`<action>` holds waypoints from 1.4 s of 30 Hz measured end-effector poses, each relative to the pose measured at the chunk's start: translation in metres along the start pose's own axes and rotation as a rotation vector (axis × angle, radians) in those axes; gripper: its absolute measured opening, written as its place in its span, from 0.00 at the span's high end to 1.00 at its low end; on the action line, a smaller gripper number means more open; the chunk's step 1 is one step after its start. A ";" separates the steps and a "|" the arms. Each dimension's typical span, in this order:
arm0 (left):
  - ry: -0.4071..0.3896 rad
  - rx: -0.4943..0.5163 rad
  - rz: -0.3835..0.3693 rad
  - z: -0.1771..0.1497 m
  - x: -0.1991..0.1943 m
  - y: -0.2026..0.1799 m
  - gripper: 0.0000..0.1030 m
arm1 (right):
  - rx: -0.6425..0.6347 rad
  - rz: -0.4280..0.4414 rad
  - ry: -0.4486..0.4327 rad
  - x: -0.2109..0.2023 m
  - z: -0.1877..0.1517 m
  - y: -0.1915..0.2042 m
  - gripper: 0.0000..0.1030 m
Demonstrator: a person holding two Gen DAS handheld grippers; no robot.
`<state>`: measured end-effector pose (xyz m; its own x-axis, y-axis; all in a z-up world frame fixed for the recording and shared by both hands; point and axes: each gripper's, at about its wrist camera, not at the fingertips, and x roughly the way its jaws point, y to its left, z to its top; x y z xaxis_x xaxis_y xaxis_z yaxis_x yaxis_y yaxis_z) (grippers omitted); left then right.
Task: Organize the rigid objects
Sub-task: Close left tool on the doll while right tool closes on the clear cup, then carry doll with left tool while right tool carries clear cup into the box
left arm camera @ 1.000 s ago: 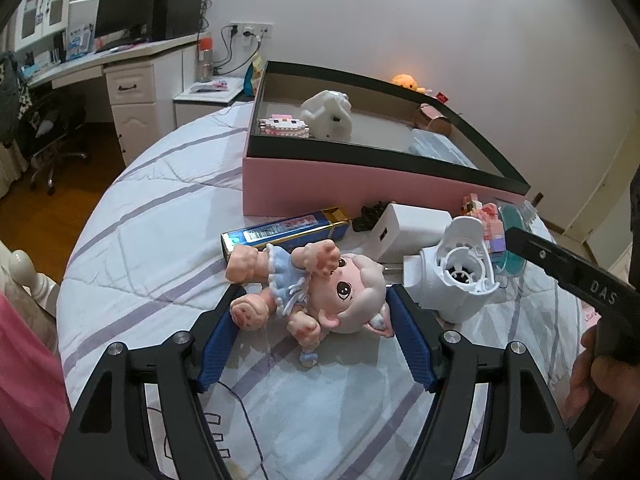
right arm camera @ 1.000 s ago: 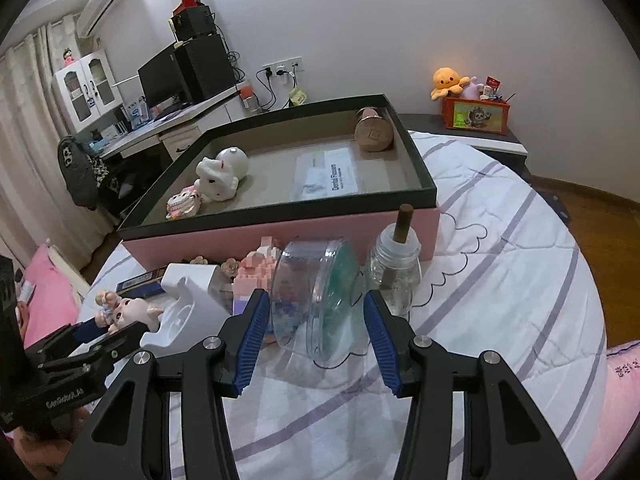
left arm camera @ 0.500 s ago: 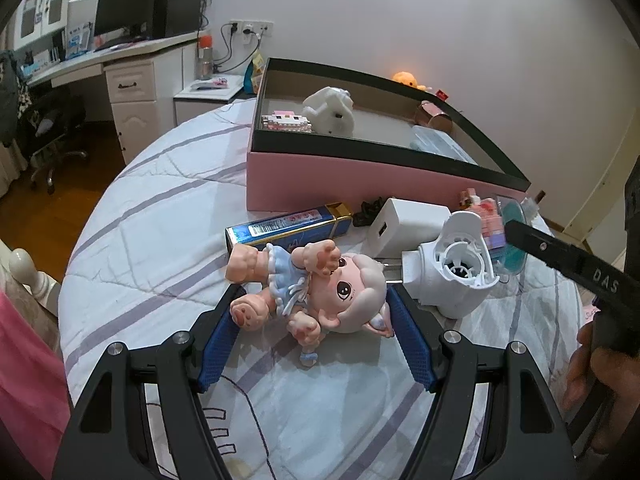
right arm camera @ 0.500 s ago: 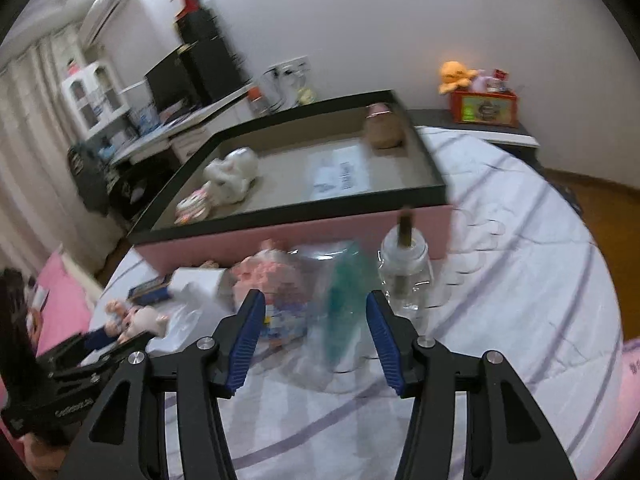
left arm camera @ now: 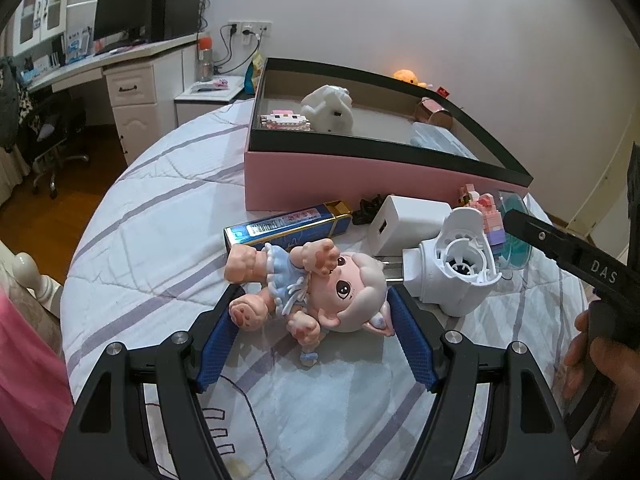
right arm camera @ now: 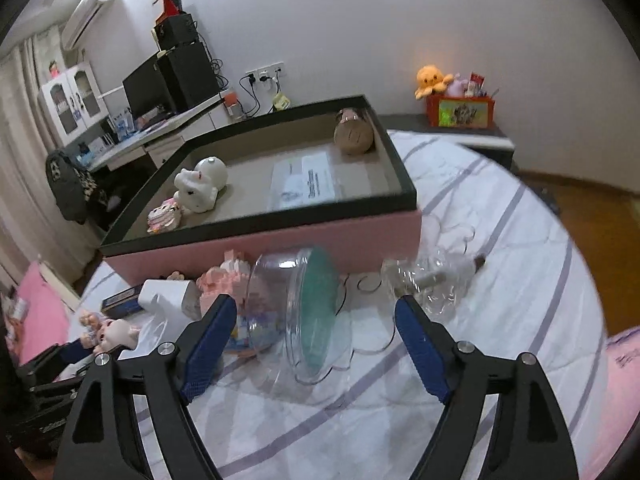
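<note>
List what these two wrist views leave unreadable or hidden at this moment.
- Left wrist: the clear round container sits mostly behind the white plastic device and the right gripper's arm.
- Left wrist: print on the blue box is too small to read.
- Right wrist: the small glass bottle is motion-blurred; whether it is upright or tipped is unclear.
- Right wrist: the doll is small and blurred, partly hidden by the left gripper.
</note>
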<state>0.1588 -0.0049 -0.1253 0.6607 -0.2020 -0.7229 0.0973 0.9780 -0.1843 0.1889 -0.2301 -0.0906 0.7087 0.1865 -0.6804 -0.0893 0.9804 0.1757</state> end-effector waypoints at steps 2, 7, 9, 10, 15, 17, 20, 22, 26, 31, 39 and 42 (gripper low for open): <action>0.000 -0.001 -0.002 0.000 0.000 0.000 0.28 | -0.015 -0.015 0.000 -0.001 0.000 0.000 0.22; -0.004 -0.001 -0.001 0.000 0.000 0.000 0.28 | 0.000 0.014 0.054 0.009 -0.009 -0.008 0.29; -0.002 0.004 0.004 0.001 0.001 0.000 0.28 | -0.031 0.021 0.053 0.014 -0.008 0.000 0.30; -0.001 0.007 0.006 0.002 0.002 -0.001 0.28 | -0.039 0.014 0.048 0.015 -0.006 0.002 0.30; 0.000 -0.002 -0.001 0.006 0.006 0.001 0.28 | -0.030 0.035 0.060 0.024 -0.001 0.002 0.40; -0.002 -0.002 -0.011 0.005 0.005 0.001 0.28 | -0.050 0.023 0.062 0.022 -0.002 0.006 0.59; -0.013 -0.008 -0.039 0.003 0.001 0.003 0.29 | -0.052 0.024 0.061 0.018 -0.005 0.007 0.60; -0.021 -0.007 -0.047 0.001 -0.002 0.003 0.29 | -0.044 0.034 0.055 0.014 -0.006 0.005 0.59; -0.041 -0.001 -0.052 -0.002 -0.012 0.003 0.29 | -0.043 0.049 0.041 0.002 -0.008 0.005 0.59; -0.060 0.012 -0.055 -0.005 -0.026 0.000 0.29 | -0.028 0.080 0.015 -0.019 -0.010 0.002 0.59; -0.110 0.038 -0.051 0.006 -0.051 -0.005 0.29 | -0.053 0.120 -0.038 -0.050 0.000 0.012 0.59; -0.131 0.054 -0.052 0.014 -0.059 -0.008 0.29 | -0.069 0.133 -0.052 -0.055 0.006 0.018 0.59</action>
<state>0.1295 0.0002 -0.0723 0.7449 -0.2470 -0.6197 0.1712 0.9686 -0.1803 0.1523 -0.2229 -0.0459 0.7223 0.3136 -0.6164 -0.2317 0.9495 0.2116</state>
